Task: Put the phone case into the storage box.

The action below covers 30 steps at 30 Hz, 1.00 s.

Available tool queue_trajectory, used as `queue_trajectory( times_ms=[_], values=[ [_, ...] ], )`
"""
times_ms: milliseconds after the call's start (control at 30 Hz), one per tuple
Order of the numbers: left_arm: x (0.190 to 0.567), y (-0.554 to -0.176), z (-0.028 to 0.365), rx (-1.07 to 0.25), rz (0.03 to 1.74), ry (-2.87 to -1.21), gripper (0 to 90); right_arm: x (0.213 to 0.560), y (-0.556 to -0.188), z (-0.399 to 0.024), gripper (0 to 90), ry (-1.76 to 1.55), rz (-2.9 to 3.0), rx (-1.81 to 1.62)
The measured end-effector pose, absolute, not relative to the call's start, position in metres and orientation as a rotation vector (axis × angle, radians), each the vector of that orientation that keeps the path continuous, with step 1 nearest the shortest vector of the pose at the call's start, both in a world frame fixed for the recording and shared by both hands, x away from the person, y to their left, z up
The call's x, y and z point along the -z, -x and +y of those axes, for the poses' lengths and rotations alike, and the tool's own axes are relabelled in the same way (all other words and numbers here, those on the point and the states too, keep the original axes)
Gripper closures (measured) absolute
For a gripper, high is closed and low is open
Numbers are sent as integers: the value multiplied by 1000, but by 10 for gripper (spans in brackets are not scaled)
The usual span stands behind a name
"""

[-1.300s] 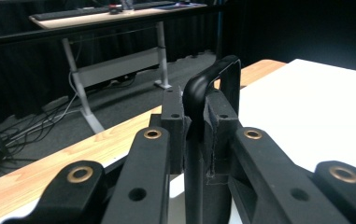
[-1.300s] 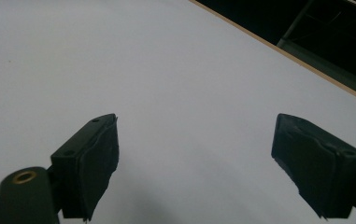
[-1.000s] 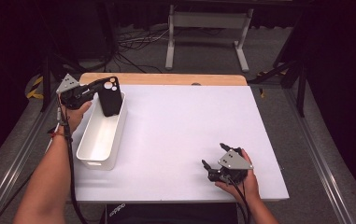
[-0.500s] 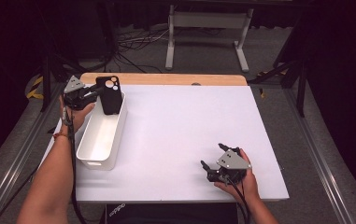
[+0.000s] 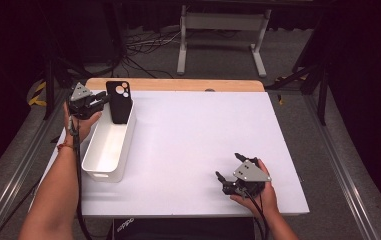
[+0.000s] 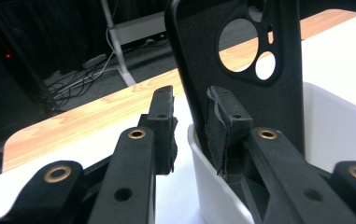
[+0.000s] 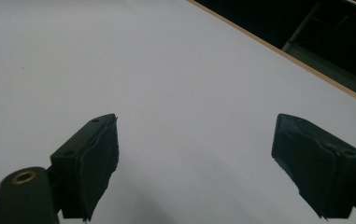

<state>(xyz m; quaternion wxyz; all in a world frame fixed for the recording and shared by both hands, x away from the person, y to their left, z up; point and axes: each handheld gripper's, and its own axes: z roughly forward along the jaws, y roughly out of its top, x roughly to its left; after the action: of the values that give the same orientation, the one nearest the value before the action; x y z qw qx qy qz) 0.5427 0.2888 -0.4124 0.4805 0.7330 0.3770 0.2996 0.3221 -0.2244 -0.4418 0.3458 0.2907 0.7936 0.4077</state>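
Black pads of the left gripper (image 6: 189, 133) stand a narrow gap apart, having just been opening; nothing is pinched between them, and the case (image 6: 245, 84) rises just beyond the right-hand pad, whether touching it I cannot tell; in the high view this gripper (image 5: 99, 101) sits at the counter's far left corner, level, pointing at the case (image 5: 118, 101); the case is black, with three round camera holes near its top, and stands almost upright inside the far end of the bin (image 5: 109, 145), leaning on the wall (image 6: 327, 100); the bin is white, long and narrow, lying along the left edge of the counter (image 5: 198, 135); well apart, at the near right, the right gripper (image 5: 229, 173) rests on the white counter (image 7: 166, 70) in a hand (image 5: 258, 192), its pads spread wide with only bare surface between them.
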Motion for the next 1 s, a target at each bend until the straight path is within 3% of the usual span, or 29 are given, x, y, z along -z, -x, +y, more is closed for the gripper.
queue_trajectory(
  times_ms=[1000],
  values=[
    [389,-509,290,-774,894,-1754,712,441,-319,-220,162,-696,2057,-1118]
  ],
)
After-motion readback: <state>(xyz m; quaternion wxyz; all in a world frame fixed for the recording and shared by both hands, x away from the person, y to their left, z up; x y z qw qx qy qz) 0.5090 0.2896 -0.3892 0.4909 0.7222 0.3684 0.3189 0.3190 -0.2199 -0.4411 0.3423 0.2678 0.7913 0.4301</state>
